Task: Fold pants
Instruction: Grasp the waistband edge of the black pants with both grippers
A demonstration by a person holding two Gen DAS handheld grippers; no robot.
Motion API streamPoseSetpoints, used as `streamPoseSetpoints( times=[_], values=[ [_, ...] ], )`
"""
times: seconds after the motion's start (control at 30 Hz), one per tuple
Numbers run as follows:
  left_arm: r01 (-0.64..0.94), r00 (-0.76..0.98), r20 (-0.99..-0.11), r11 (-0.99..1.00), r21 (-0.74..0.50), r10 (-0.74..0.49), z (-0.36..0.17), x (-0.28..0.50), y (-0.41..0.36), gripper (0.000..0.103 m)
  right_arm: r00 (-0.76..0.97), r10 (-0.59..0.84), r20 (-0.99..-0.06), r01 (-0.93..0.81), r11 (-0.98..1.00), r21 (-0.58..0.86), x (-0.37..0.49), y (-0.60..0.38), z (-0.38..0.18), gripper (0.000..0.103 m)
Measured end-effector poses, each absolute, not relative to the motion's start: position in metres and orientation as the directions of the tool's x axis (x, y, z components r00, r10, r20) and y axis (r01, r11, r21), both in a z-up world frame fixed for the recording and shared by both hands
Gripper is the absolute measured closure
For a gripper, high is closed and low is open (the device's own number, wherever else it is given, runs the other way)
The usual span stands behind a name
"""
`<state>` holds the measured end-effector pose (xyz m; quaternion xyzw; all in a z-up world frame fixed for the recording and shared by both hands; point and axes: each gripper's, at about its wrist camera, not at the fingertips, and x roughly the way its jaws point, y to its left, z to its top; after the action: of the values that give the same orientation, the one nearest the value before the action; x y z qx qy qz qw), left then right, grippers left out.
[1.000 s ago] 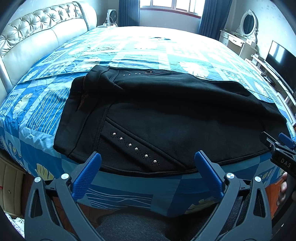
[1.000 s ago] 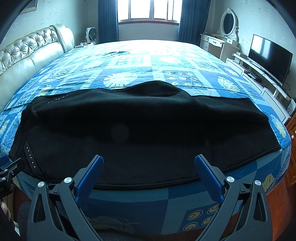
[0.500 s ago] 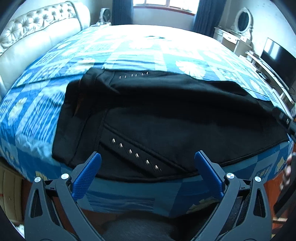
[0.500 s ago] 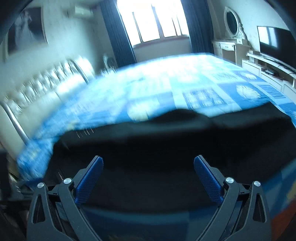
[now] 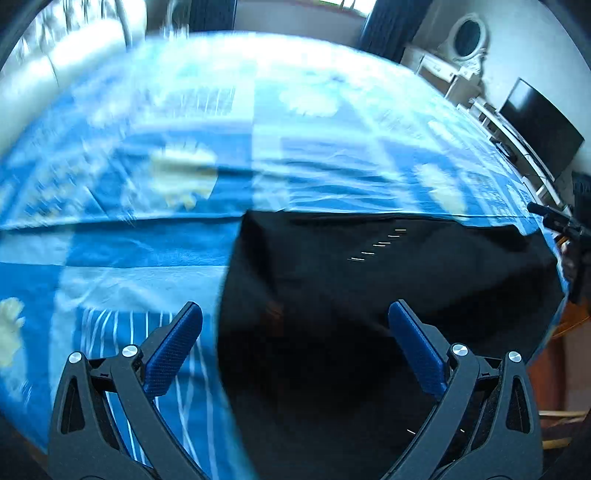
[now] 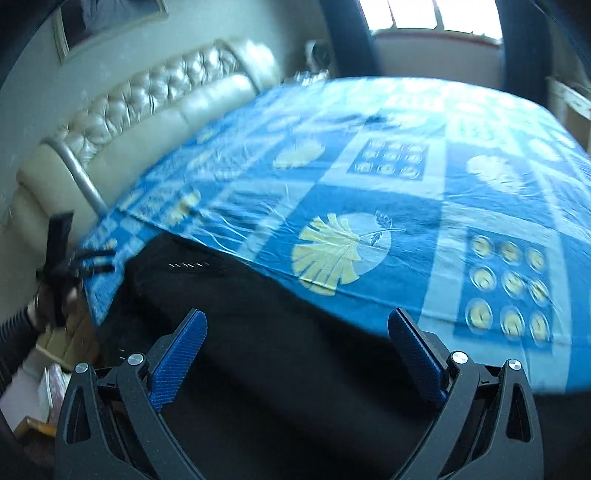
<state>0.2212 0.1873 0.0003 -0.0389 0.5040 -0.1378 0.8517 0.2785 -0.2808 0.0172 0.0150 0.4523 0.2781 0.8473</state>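
Black pants (image 5: 369,314) with a row of small metal studs lie flat across the near edge of a blue patterned bed. My left gripper (image 5: 295,347) is open above their left end, its left finger over the bedspread and its right finger over the black cloth. My right gripper (image 6: 295,354) is open too, hovering over the black pants (image 6: 258,350), with nothing between its blue pads. In the right wrist view, the left gripper (image 6: 74,258) and the hand holding it show at the far left. In the left wrist view, part of the right gripper (image 5: 565,225) shows at the right edge.
The blue leaf-print bedspread (image 6: 406,206) covers the whole bed. A tufted cream headboard (image 6: 155,110) runs along the left side. A dresser with an oval mirror (image 5: 469,40) and a television (image 5: 543,129) stand to the right, and a window (image 6: 436,14) is behind the bed.
Both grippers have swung to the left: the left one now sits over the pants' left edge, the right one faces the headboard. Both stay open and the pants lie as before.
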Motion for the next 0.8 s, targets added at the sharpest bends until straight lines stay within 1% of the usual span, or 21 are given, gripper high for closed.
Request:
streamPoseSetpoints(
  times=[0.03, 0.1, 0.13, 0.17, 0.27, 0.33, 0.4, 0.47, 0.5, 0.53, 0.57, 0.6, 0.63, 0.67, 0.7, 0.73, 0.77, 0.8],
  values=[
    [0.186, 0.424, -0.862, 0.958, -0.218, -0.278, -0.009, 0.234, 0.192, 0.002, 0.409, 0.485, -0.773, -0.468, 0.839, 0.278, 0.286, -0.278, 0.009, 0.005],
    [0.171, 0.354, -0.876, 0.943, -0.284, -0.328, -0.030, 0.258, 0.203, 0.002, 0.337, 0.488, -0.805, -0.506, 0.815, 0.283, 0.302, -0.272, -0.008, 0.005],
    [0.155, 0.301, -0.873, 0.923, -0.351, -0.383, -0.042, 0.271, 0.207, 0.002, 0.309, 0.486, -0.818, -0.521, 0.806, 0.281, 0.307, -0.269, -0.014, 0.005],
    [0.142, 0.273, -0.868, 0.909, -0.391, -0.415, -0.050, 0.276, 0.208, 0.002, 0.291, 0.481, -0.827, -0.530, 0.801, 0.279, 0.310, -0.268, -0.019, 0.005],
    [0.146, 0.254, -0.849, 0.886, -0.440, -0.463, -0.058, 0.292, 0.207, 0.002, 0.214, 0.468, -0.858, -0.546, 0.785, 0.292, 0.322, -0.264, -0.038, 0.005],
    [0.147, 0.247, -0.832, 0.868, -0.475, -0.497, -0.060, 0.298, 0.206, 0.002, 0.174, 0.477, -0.862, -0.546, 0.775, 0.318, 0.327, -0.264, -0.046, 0.005],
    [0.113, 0.226, -0.811, 0.841, -0.529, -0.540, -0.064, 0.307, 0.211, 0.002, 0.126, 0.477, -0.870, -0.550, 0.763, 0.339, 0.332, -0.261, -0.056, 0.005],
    [0.089, 0.220, -0.783, 0.812, -0.577, -0.581, -0.064, 0.311, 0.216, 0.002, 0.098, 0.472, -0.876, -0.557, 0.755, 0.345, 0.333, -0.256, -0.061, 0.007],
    [0.084, 0.214, -0.777, 0.803, -0.590, -0.593, -0.064, 0.312, 0.215, 0.003, 0.076, 0.467, -0.881, -0.563, 0.749, 0.348, 0.334, -0.253, -0.065, 0.015],
    [0.084, 0.210, -0.777, 0.803, -0.590, -0.593, -0.063, 0.314, 0.213, 0.011, 0.065, 0.458, -0.887, -0.569, 0.747, 0.344, 0.334, -0.251, -0.068, 0.034],
    [0.094, 0.203, -0.783, 0.808, -0.582, -0.588, -0.062, 0.314, 0.208, 0.027, 0.068, 0.443, -0.894, -0.573, 0.751, 0.329, 0.334, -0.249, -0.068, 0.043],
    [0.105, 0.192, -0.799, 0.821, -0.561, -0.570, -0.062, 0.315, 0.203, 0.035, 0.060, 0.446, -0.893, -0.573, 0.748, 0.334, 0.335, -0.249, -0.068, 0.056],
    [0.118, 0.185, -0.813, 0.834, -0.539, -0.552, -0.062, 0.315, 0.199, 0.048, 0.029, 0.475, -0.879, -0.566, 0.733, 0.377, 0.336, -0.250, -0.068, 0.077],
    [0.140, 0.178, -0.829, 0.848, -0.511, -0.530, -0.061, 0.313, 0.192, 0.065, 0.003, 0.487, -0.873, -0.563, 0.722, 0.401, 0.335, -0.250, -0.068, 0.088],
    [0.147, 0.171, -0.837, 0.853, -0.500, -0.520, -0.060, 0.315, 0.190, 0.074, 0.007, 0.470, -0.882, -0.581, 0.720, 0.379, 0.332, -0.248, -0.066, 0.092],
    [0.152, 0.163, -0.837, 0.852, -0.502, -0.522, -0.059, 0.315, 0.188, 0.091, 0.018, 0.452, -0.892, -0.596, 0.721, 0.354, 0.329, -0.246, -0.064, 0.094],
    [0.153, 0.166, -0.834, 0.849, -0.506, -0.527, -0.056, 0.315, 0.186, 0.094, 0.031, 0.439, -0.898, -0.603, 0.725, 0.334, 0.328, -0.244, -0.061, 0.094],
    [0.165, 0.193, -0.837, 0.858, -0.486, -0.511, -0.049, 0.314, 0.183, 0.095, 0.059, 0.427, -0.902, -0.610, 0.731, 0.306, 0.325, -0.243, -0.055, 0.095]
  ],
)
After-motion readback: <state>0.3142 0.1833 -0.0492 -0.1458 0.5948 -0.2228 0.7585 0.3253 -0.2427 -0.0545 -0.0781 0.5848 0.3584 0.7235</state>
